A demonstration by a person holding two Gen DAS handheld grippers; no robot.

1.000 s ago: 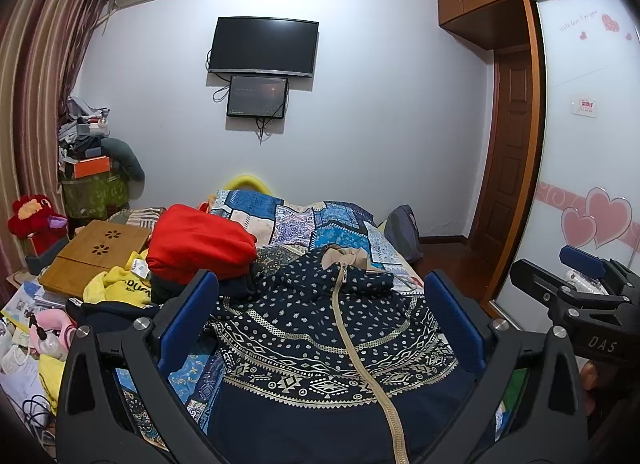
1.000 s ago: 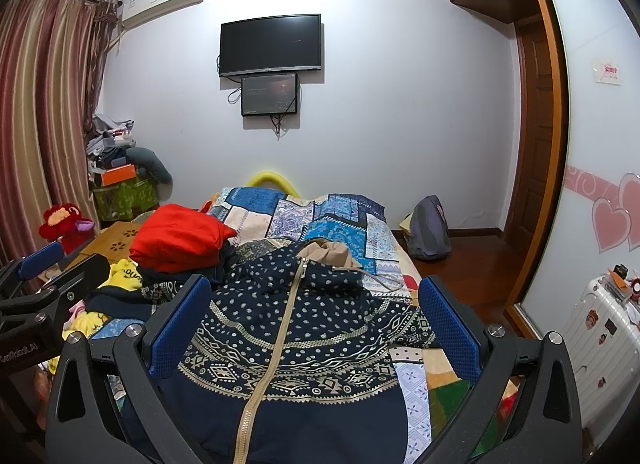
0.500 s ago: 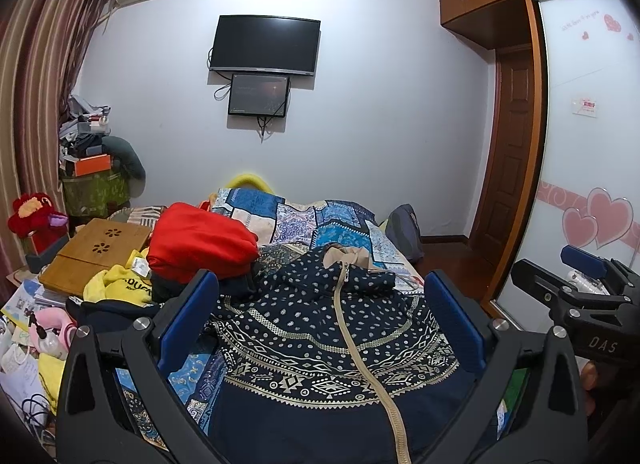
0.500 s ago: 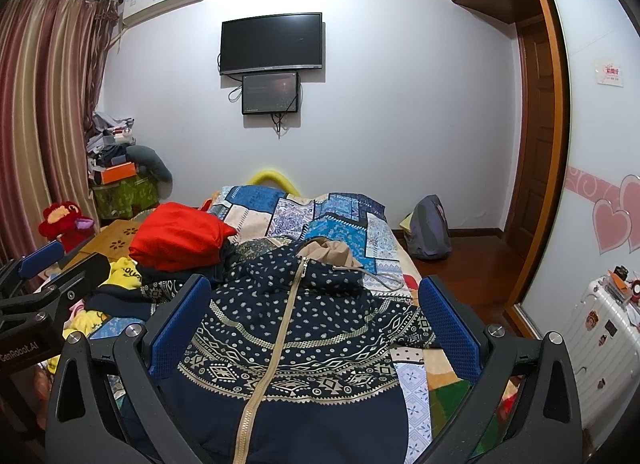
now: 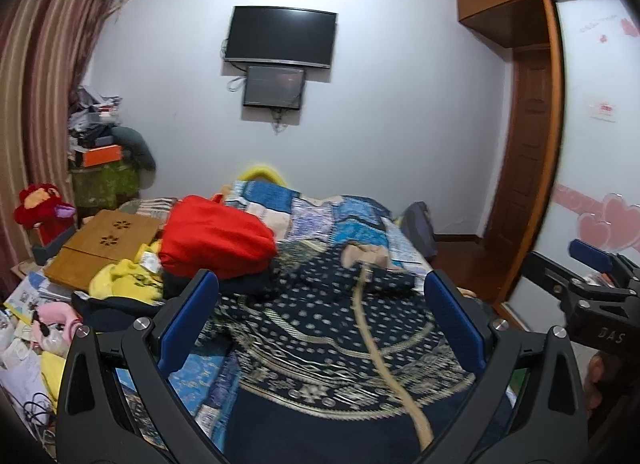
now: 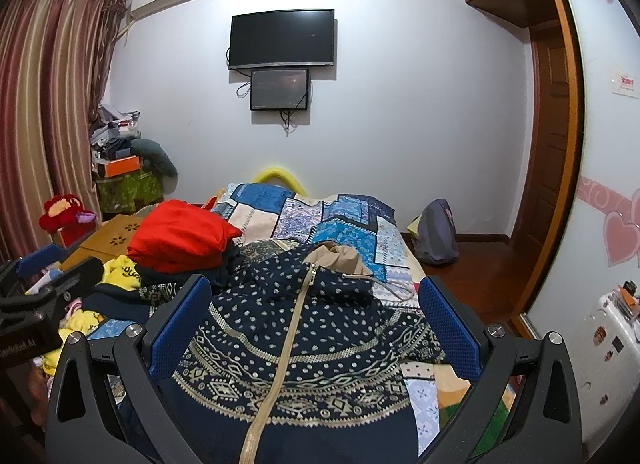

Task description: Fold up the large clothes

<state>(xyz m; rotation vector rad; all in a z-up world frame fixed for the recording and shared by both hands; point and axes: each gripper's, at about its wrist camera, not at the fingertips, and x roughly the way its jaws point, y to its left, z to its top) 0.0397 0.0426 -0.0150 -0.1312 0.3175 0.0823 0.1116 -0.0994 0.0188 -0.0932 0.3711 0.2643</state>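
A navy hooded jacket (image 5: pixel 320 328) with white dots, patterned bands and a tan zipper lies spread on the bed, hood toward the far wall; the right wrist view shows the same jacket (image 6: pixel 304 328). My left gripper (image 5: pixel 320 304) hovers over the jacket's left half, open, with nothing between its blue pads. My right gripper (image 6: pixel 316 304) hangs over the jacket's middle, also open and empty. Each gripper shows at the edge of the other's view: the right gripper (image 5: pixel 592 276) at the right, the left gripper (image 6: pixel 36 296) at the left.
A red garment (image 5: pixel 216 240) tops a pile of dark and yellow clothes left of the jacket. A patchwork quilt (image 6: pixel 328 224) covers the bed. A wooden lap desk (image 5: pixel 104 240), a backpack (image 6: pixel 436 232) on the floor, a wardrobe and a white suitcase (image 6: pixel 612 328) flank the bed.
The left wrist view has tilted and shifted slightly and is blurred by motion. The right gripper has barely moved. The jacket lies as before; both grippers stay open.
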